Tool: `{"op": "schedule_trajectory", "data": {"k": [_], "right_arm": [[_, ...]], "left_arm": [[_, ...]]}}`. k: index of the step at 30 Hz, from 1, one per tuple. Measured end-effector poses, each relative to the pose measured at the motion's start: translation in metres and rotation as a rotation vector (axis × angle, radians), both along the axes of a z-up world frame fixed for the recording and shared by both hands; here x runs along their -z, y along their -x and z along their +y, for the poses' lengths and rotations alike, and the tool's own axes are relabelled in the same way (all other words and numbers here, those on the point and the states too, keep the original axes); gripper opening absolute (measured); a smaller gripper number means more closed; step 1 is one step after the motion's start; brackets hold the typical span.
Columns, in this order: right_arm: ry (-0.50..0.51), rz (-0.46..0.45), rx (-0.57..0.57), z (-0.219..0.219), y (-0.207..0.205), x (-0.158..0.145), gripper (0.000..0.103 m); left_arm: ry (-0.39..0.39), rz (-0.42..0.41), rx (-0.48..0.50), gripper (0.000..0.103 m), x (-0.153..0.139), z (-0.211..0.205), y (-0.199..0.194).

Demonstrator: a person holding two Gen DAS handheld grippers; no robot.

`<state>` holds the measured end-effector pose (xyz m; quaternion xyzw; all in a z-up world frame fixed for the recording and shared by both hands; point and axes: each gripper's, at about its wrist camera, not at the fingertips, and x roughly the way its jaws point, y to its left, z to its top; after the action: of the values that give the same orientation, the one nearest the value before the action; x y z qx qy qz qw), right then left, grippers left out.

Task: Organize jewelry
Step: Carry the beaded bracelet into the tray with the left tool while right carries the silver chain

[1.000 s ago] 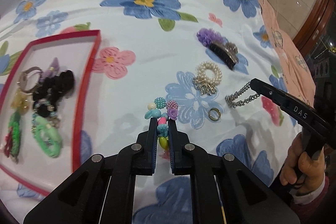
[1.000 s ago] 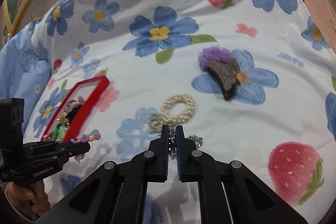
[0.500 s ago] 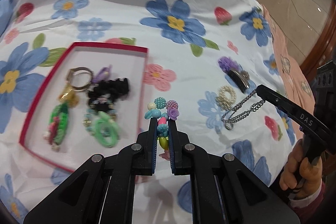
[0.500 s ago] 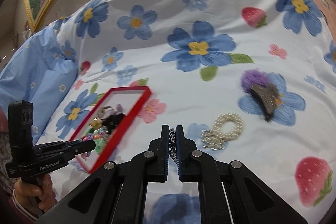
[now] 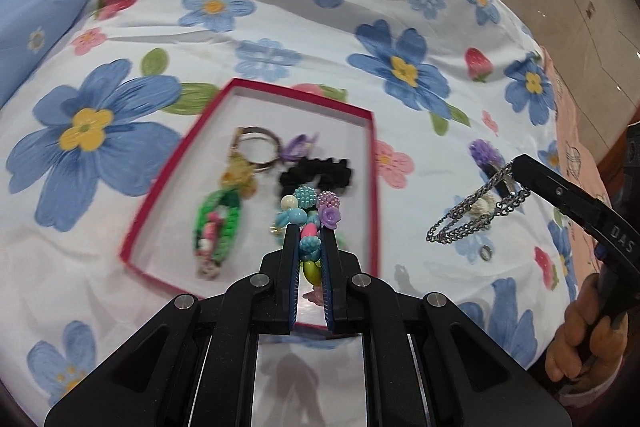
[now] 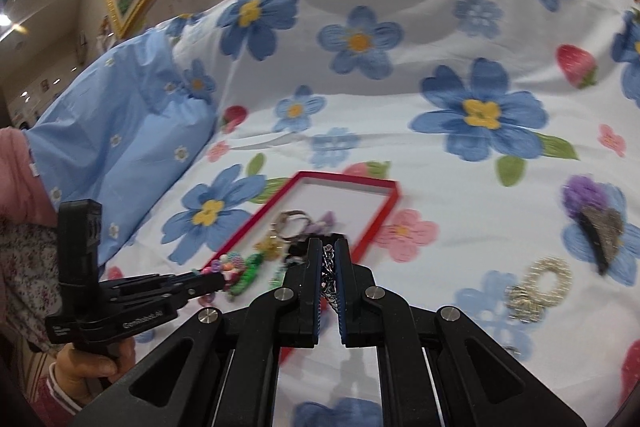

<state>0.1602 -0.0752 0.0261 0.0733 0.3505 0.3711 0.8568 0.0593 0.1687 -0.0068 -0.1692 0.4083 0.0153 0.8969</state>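
- Left wrist view: the left gripper (image 5: 309,247) is clamped on a beaded bracelet (image 5: 310,223) at the frame centre, its long axis running along the fingers, over the red tray (image 5: 370,187).
- The tray holds a black scrunchie (image 5: 320,173) and a green band (image 5: 222,223).
- At the right, the right gripper (image 5: 516,167) pinches a silver chain (image 5: 464,217), which hangs down to the lower left.
- A small ring (image 5: 485,253) lies on the floral sheet (image 5: 280,7) below the chain.
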Motion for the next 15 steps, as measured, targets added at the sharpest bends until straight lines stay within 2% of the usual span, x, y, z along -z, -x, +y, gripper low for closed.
{"op": "schedule_trajectory", "data": {"k": [8,15], "right_arm": [[-0.003,0.006,-0.099,0.049,0.01,0.001,0.006],[0.019,0.047,-0.158,0.082,0.014,0.02,0.006]], "left_arm": [[0.005,0.036,-0.062,0.008,0.016,0.033,0.009],[0.009,0.07,-0.074,0.008,0.034,0.046,0.005]]}}
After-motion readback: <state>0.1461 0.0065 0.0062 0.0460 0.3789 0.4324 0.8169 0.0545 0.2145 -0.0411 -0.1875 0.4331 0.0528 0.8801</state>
